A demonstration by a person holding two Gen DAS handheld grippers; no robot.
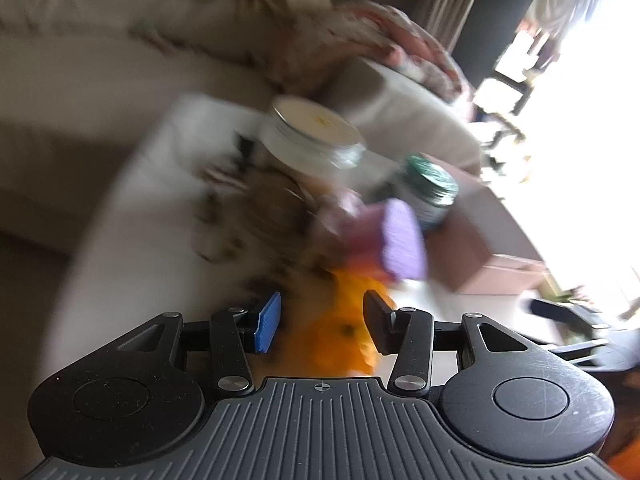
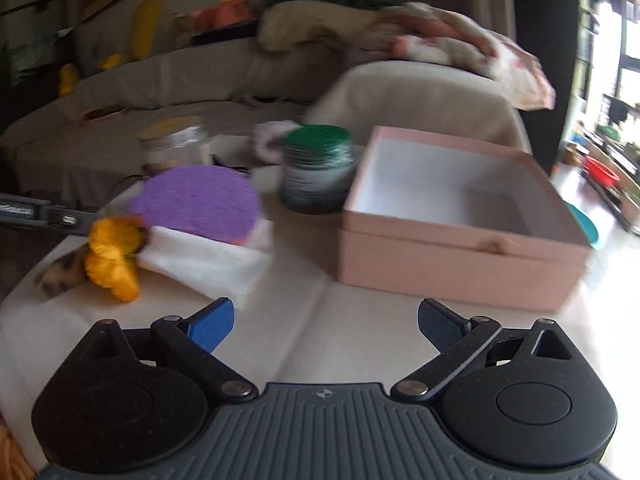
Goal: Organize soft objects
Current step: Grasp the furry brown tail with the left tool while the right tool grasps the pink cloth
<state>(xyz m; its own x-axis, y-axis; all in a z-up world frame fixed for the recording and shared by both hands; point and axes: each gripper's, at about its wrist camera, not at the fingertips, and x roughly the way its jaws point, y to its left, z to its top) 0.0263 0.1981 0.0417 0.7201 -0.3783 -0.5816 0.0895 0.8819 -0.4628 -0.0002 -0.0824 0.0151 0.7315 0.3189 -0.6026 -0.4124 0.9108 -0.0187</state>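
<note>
The left gripper [image 1: 322,322] pinches the fluffy orange fabric flower [image 1: 340,328] — light, limp, best held at its bunched centre — at nine o'clock of the open pink cardboard box [image 2: 460,236]. The right gripper [image 2: 326,326] is spread, empty.

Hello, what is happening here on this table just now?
A person with a gripper in each hand is sorting soft things on a white table. The left gripper has its jaws closed around an orange soft toy. The right gripper is open and holds nothing. The pink box stands open and empty beside a purple cloth.
</note>
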